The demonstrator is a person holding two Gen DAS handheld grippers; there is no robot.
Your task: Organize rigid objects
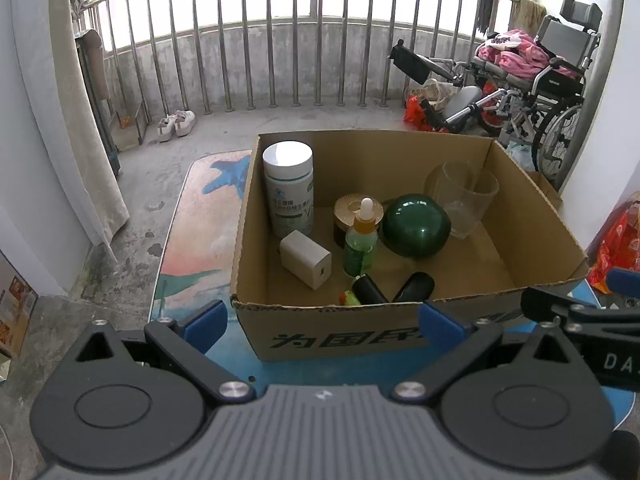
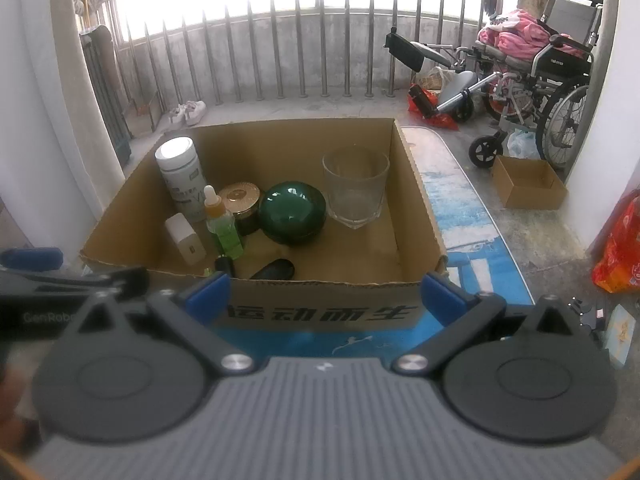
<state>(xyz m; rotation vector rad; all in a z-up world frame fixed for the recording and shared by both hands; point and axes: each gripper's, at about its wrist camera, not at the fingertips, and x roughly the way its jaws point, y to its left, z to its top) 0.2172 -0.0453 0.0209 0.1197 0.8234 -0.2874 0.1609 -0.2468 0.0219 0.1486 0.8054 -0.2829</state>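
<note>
An open cardboard box (image 1: 532, 216) (image 2: 420, 200) stands on a painted low table (image 1: 200, 232) (image 2: 468, 216). Inside it are a white pill bottle (image 1: 289, 192) (image 2: 182, 180), a white charger block (image 1: 306, 259) (image 2: 186, 238), a green dropper bottle (image 1: 362, 240) (image 2: 224, 226), a gold-lidded jar (image 1: 352, 210) (image 2: 242, 200), a dark green round case (image 1: 416, 226) (image 2: 292, 212), a clear glass (image 1: 464, 200) (image 2: 355, 188) and two black items (image 1: 394, 288) (image 2: 274, 270). My left gripper (image 1: 322, 320) and right gripper (image 2: 326, 290) both hover open before the box's near wall, holding nothing.
A wheelchair (image 1: 556, 80) (image 2: 552, 64) with pink laundry is parked at the back right. A small empty carton (image 2: 528, 184) lies on the concrete floor. Red bags (image 2: 620, 256) sit at the right. Shoes (image 1: 176, 124) rest by the balcony railing.
</note>
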